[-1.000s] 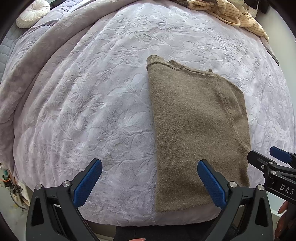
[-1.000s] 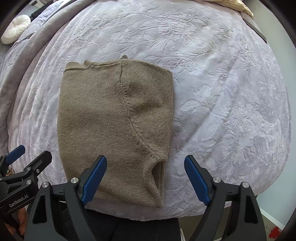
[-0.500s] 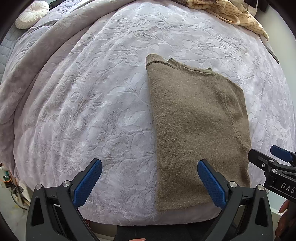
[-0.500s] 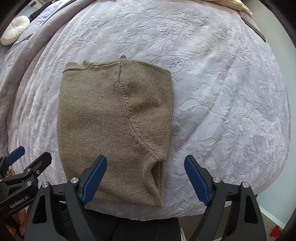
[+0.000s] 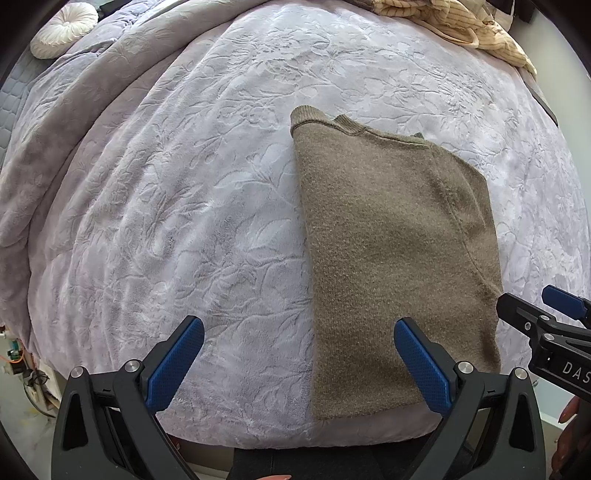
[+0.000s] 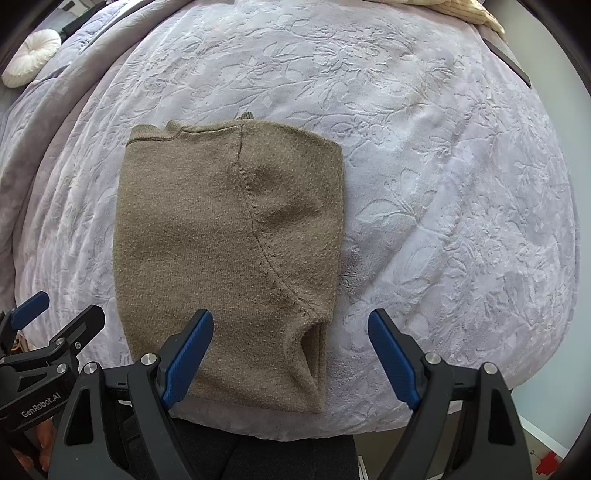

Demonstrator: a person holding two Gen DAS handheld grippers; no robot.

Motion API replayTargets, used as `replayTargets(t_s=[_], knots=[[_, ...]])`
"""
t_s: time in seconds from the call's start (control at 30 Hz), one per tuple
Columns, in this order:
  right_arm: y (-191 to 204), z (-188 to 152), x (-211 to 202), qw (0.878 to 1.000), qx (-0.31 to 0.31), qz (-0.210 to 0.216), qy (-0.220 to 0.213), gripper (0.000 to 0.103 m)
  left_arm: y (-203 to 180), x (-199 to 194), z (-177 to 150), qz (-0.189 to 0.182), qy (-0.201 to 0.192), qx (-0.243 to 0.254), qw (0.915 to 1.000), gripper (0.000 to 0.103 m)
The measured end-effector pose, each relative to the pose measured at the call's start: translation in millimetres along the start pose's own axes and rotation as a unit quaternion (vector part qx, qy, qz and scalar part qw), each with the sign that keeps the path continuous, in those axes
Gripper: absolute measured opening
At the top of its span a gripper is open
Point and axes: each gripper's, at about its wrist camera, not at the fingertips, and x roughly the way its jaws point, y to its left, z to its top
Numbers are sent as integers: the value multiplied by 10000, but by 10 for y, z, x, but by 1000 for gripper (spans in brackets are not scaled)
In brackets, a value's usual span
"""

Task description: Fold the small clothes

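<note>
— Left hand-held gripper [image 5: 298, 356]?
— Spread wide, holding nothing, hovering over the near edge of the bed [image 5: 192, 206].
— Right hand-held gripper [image 6: 290, 352]?
— Also spread wide, nothing pinched, above the near right corner of the sweater [image 6: 229, 251].
— And that sweater?
— Folded into a brown rectangle, flat on the lilac bedspread, collar at the far end. Farther off, a round white cushion [image 5: 63, 28] and striped beige cloth [image 5: 461, 26].

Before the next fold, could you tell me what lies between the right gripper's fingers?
In the right wrist view, the right gripper straddles the brown sweater's near right corner plus lavender blanket.
</note>
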Motion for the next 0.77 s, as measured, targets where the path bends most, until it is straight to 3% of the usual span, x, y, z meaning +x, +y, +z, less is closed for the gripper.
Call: replayTargets(t_s=[0.77], knots=[[47,20,10,10000,-45,-13,17,88,25,17,12,113,-45,29,9999,103]])
